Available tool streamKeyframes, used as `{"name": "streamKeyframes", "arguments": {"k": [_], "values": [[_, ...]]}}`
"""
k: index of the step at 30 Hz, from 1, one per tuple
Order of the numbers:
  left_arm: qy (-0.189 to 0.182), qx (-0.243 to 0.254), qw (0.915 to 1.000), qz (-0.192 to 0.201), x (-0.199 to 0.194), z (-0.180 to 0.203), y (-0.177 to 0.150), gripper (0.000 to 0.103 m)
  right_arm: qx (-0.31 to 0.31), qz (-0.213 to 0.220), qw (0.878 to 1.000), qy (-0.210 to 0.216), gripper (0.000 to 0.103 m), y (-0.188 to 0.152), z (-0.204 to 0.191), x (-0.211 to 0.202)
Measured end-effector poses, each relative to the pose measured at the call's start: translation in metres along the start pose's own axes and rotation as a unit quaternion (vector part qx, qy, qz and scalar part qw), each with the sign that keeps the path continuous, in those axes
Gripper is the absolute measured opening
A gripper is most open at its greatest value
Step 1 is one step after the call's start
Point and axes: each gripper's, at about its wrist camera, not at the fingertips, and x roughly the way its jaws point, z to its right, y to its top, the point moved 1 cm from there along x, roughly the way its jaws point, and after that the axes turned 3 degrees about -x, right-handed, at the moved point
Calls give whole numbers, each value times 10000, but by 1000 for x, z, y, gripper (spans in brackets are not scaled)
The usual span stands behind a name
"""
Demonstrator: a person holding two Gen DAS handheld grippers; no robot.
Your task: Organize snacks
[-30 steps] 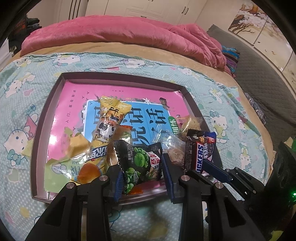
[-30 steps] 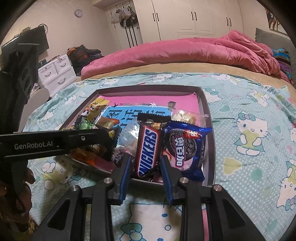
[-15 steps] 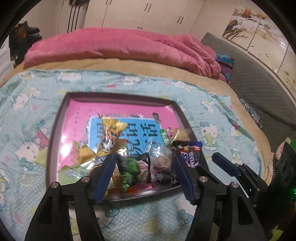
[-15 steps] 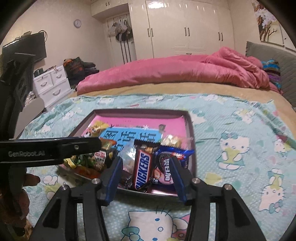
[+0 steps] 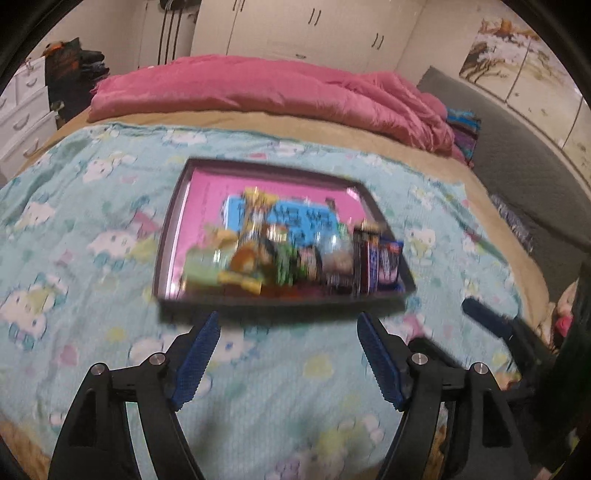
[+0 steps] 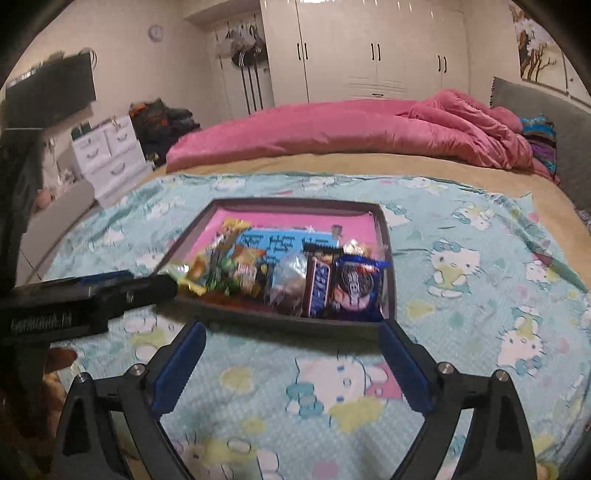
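Setting: a home bedroom, where I worked at a bed [image 6: 369, 166] spread with a cartoon-cat print sheet [image 6: 461, 280]. A pink duvet [image 6: 332, 129] lay bunched behind; white wardrobe doors [image 6: 369, 48], a small drawer unit [image 6: 110, 155] and a wall clock [image 6: 155, 32] lined the walls.

White lettering on the side of the left gripper [image 6: 74, 299] is blurred; it seems to begin "GenRobot" but cannot be read surely. The chocolate bar [image 6: 318, 286] has white letters, too smeared to read. Large dark characters on the blue sheet [image 6: 275, 242] in the tray [image 6: 384, 225] are illegible.
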Motion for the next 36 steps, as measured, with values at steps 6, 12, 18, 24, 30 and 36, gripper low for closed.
{"name": "streamKeyframes", "arguments": {"k": [6, 12, 18, 24, 30, 36], "values": [[107, 57, 9999, -50, -10, 1, -25, 78, 88, -190, 9998, 43, 96, -28, -7, -9], [184, 35, 9997, -127, -11, -5, -33, 78, 159, -313, 9994, 79, 96, -35, -4, -4], [218, -2, 9998, -42, -16, -7, -30, 78, 76, -309, 9994, 125, 96, -35, -9, -4], [230, 8, 9997, -15, -18, -6, -30, 78, 88, -244, 9996, 95, 96, -32, -8, -7], [222, 35, 9997, 72, -21, -5, -29, 78, 98, -84, 9999, 74, 96, -30, -7, -13], [227, 76, 9995, 187, -26, -3, -27, 78, 104, 32, 9999, 52, 96, -28, -7, -17]]}}
